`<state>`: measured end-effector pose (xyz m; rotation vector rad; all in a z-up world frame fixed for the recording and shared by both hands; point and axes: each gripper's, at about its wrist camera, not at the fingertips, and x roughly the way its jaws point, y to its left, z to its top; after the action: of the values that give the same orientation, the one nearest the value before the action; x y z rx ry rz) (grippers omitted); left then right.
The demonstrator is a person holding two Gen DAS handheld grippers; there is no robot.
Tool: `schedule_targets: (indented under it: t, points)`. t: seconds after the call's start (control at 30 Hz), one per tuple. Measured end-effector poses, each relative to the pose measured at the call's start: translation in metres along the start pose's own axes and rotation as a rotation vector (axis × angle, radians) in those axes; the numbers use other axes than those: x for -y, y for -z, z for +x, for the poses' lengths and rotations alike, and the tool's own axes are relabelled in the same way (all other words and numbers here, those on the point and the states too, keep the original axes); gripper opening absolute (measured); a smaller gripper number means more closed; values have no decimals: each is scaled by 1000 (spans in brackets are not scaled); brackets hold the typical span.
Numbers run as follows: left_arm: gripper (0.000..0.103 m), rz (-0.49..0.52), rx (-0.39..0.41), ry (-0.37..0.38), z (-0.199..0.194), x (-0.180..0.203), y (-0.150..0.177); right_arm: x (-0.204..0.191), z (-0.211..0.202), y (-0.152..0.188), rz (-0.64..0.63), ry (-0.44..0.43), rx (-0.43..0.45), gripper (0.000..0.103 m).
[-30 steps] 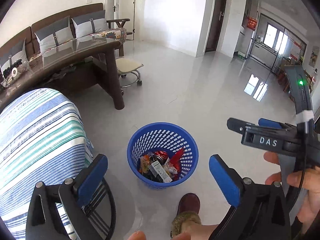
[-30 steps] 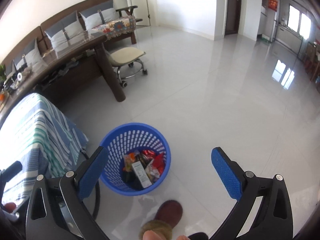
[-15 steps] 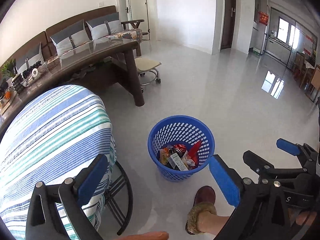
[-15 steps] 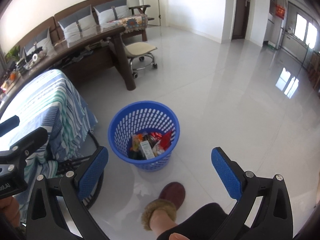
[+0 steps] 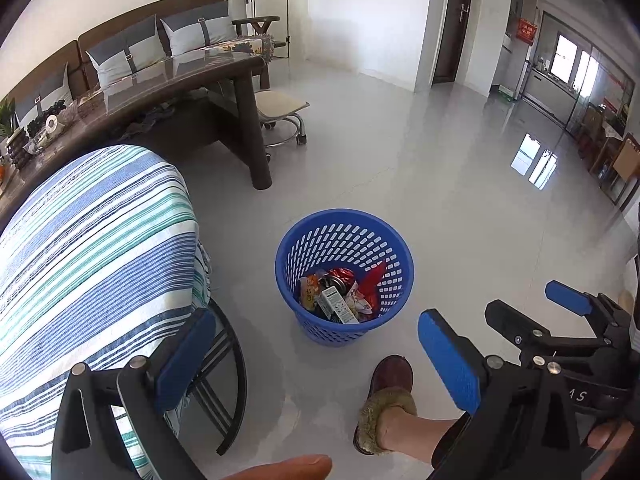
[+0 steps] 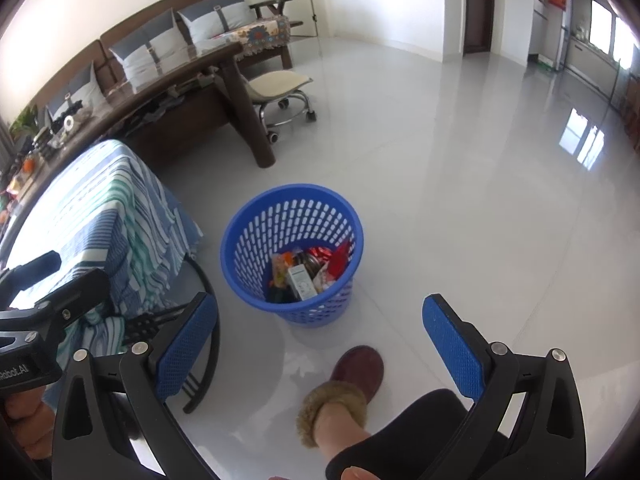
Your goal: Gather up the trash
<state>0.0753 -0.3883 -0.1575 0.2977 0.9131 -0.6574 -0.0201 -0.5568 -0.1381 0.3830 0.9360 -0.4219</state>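
A blue perforated trash basket (image 5: 344,236) stands on the white tiled floor; it also shows in the right wrist view (image 6: 292,216). Inside lie snack wrappers, a can and a small white carton (image 5: 338,304), also seen from the right wrist (image 6: 302,280). My left gripper (image 5: 316,356) is open and empty, above and in front of the basket. My right gripper (image 6: 318,344) is open and empty, also above and in front of it. The right gripper appears at the right edge of the left wrist view (image 5: 560,320).
A table under a blue-and-green striped cloth (image 5: 88,248) stands left of the basket. A dark wooden table (image 5: 180,80), a wheeled stool (image 5: 280,108) and a sofa (image 5: 160,36) lie behind. The person's slippered foot (image 5: 388,392) is near the basket.
Both grippers have pulled back and up from the basket, which now sits farther off. The striped table takes up more of the left side. Both grippers stay open.
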Motion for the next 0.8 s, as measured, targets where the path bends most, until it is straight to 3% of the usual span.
schedule_targets:
  t: [0.8]
  points:
    - [103,5,-29,-19,11,0,2,-2,3,2,-19,5,-24,103]
